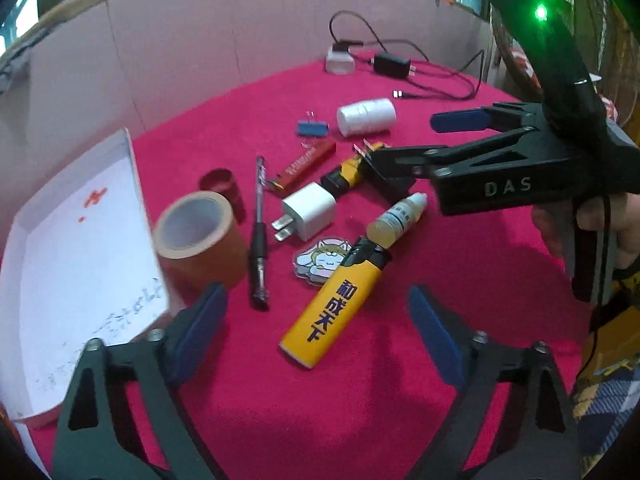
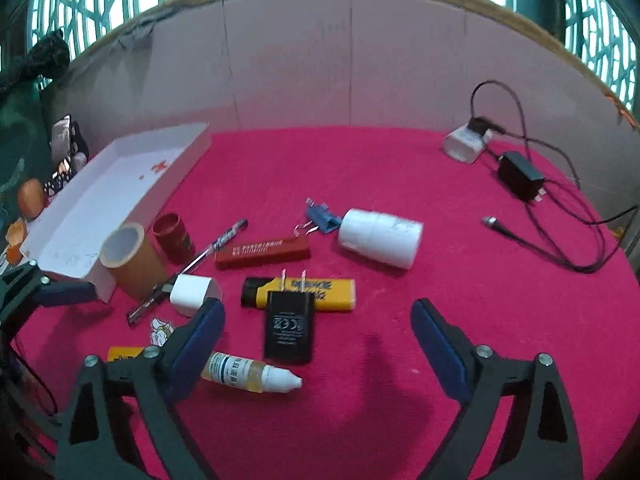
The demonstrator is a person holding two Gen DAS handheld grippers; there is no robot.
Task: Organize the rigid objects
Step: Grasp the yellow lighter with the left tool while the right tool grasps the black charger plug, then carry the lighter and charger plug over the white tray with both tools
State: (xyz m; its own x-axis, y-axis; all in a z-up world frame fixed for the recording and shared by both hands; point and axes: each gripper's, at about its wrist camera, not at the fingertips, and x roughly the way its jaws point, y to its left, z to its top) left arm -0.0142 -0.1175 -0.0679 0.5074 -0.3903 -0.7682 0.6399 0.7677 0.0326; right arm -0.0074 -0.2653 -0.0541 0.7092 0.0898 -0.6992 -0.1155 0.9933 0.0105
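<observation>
Both claws (left (image 1: pixel 318 322), right (image 2: pixel 318 332)) hover spread above 2 lighters (image 1: pixel 334 306).

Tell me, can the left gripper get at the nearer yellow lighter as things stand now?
Probably yes: the left gripper is open, the yellow lighter lies between its fingers' line, and nothing covers its body.

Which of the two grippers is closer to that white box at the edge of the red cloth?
Left. The left gripper hovers open right beside the white box, one finger near its corner. The right gripper hangs open over the black charger, well clear of the box.
</observation>
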